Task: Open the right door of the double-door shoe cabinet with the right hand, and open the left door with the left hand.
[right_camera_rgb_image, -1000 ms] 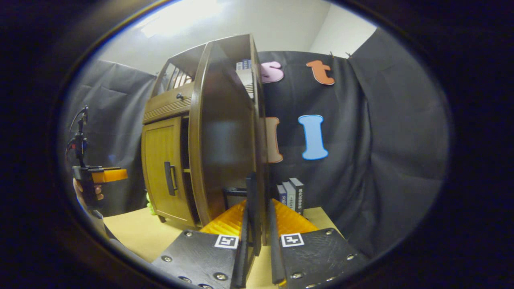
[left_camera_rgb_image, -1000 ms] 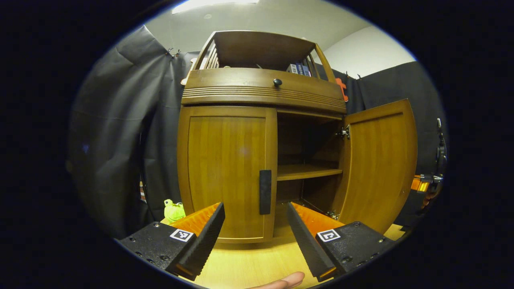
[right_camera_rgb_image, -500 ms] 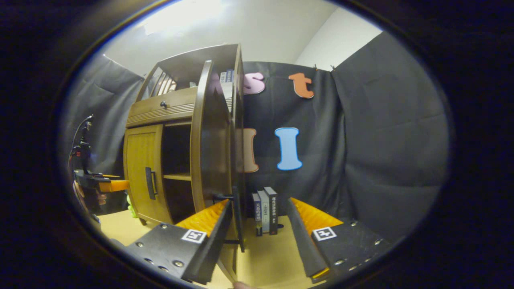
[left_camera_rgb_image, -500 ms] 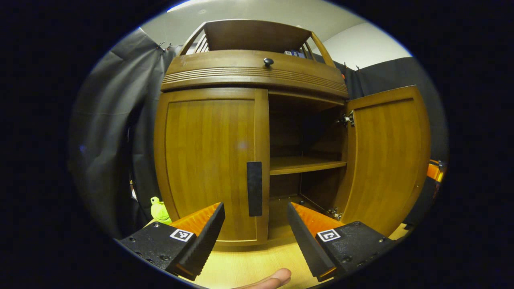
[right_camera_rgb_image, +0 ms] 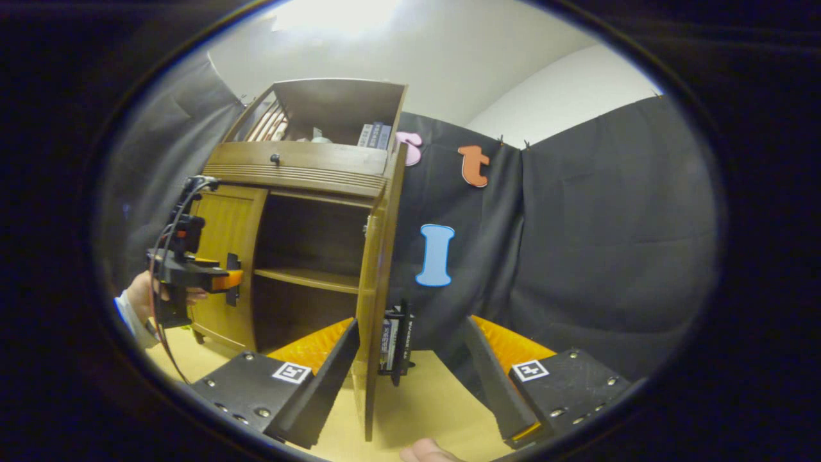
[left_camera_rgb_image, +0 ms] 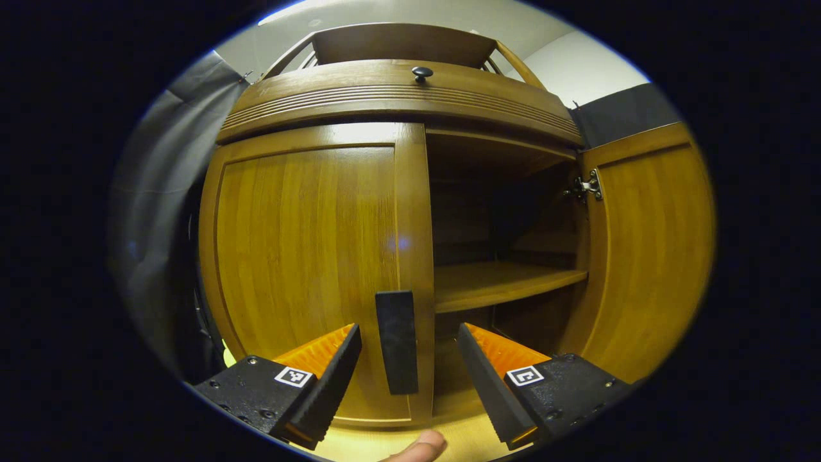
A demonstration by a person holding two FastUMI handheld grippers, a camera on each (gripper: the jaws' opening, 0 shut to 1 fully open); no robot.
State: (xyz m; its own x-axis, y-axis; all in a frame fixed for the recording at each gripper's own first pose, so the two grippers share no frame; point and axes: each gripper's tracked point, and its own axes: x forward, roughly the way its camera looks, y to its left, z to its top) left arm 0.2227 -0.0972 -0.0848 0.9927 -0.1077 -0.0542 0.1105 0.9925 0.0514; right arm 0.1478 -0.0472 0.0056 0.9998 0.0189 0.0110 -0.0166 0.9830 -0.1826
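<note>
Now the shoe cabinet (left_camera_rgb_image: 397,102) stands close in front of me on the bench (right_camera_rgb_image: 423,410), with its right door (left_camera_rgb_image: 648,256) swung wide and the shelf (left_camera_rgb_image: 500,285) inside laid bare. The left door (left_camera_rgb_image: 308,256) is shut, so I judge the first half done and the second half in hand: getting that door open with my left hand.

My right hand-held gripper (right_camera_rgb_image: 410,372) is released, its fingers spread to either side of the right door's edge without pressing on it. My left hand-held gripper (left_camera_rgb_image: 407,375) is released too, and the left door's black handle (left_camera_rgb_image: 396,350) stands between its fingers, near but not yet pinched.

Next I would ease the left one forward until both pads flank the handle squarely, clench on it, then pull out and swing leftward along the hinge's arc.
</note>
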